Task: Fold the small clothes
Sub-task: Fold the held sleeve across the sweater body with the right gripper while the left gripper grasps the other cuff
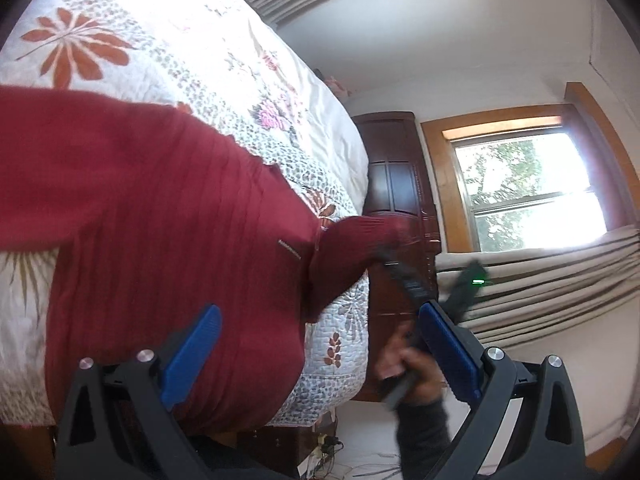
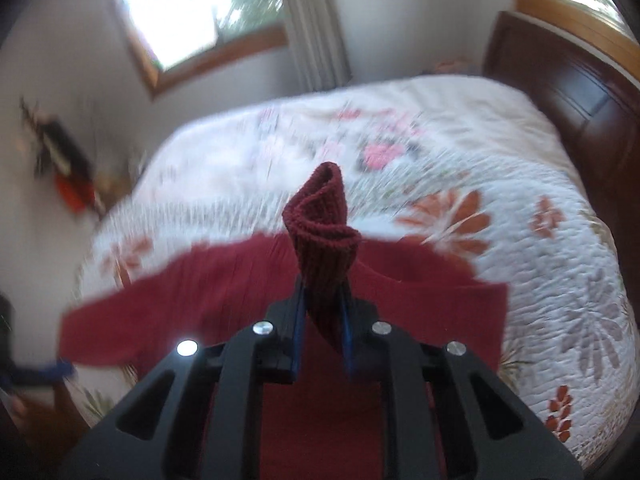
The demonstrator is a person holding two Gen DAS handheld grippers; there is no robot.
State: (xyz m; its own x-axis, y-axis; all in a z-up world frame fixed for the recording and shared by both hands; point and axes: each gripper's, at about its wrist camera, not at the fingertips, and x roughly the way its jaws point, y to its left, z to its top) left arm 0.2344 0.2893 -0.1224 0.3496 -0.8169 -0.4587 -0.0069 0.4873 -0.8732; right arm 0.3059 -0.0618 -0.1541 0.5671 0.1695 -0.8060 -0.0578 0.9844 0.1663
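The red sweater (image 2: 420, 292) lies spread on the bed (image 2: 520, 220), folding barely begun. The right gripper (image 2: 322, 332) is clamped on its ribbed cuff (image 2: 324, 216), lifted (sleeve likely going across). The left gripper (image 1: 320, 352) hangs wide apart, empty, over the body. Nothing blocks the fold.

Both grippers share one build: matte black plastic frames with triangular cut-outs and round silver screw heads at the pivots. The left gripper (image 1: 320, 354) has ribbed blue pads (image 1: 192, 358) lining its fingers. On the right gripper (image 2: 323, 330) the blue lining shows only as thin edges. At five o'clock in the left wrist view, a hand (image 1: 404, 368) emerges from a dark grey sleeve (image 1: 424, 428).
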